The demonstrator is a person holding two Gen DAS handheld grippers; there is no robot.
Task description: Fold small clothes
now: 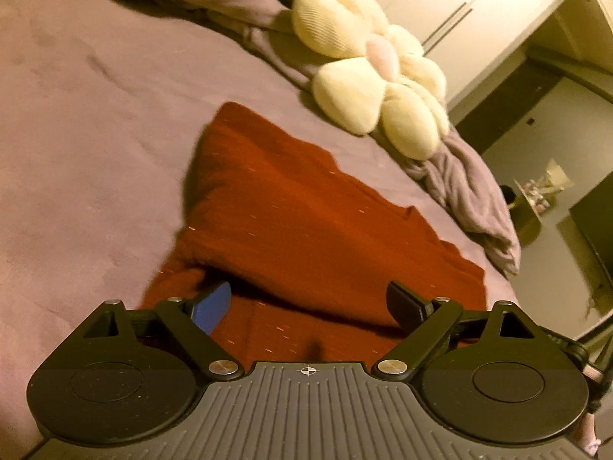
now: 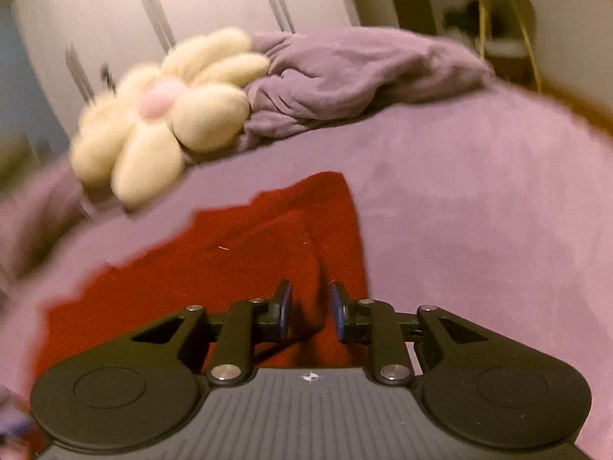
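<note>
In the left wrist view, the left gripper [image 1: 312,303] sits low over a red garment [image 1: 291,222], its fingers spread wide apart with a raised fold of the cloth between them and gripping nothing. In the right wrist view, the right gripper [image 2: 309,308] has its fingers drawn in narrow on either side of a pinched-up ridge of the same red garment [image 2: 245,257]; a small gap shows beside each pad, so I cannot tell whether the cloth is actually clamped. The garment lies partly folded over itself on a purple bedspread [image 1: 95,115]. Beyond it rests a cream flower-shaped cushion [image 1: 367,61] with a pink centre, lying against a bunched purple blanket [image 1: 467,191]. Farther back stand pale wardrobe doors [image 1: 452,4].
</note>
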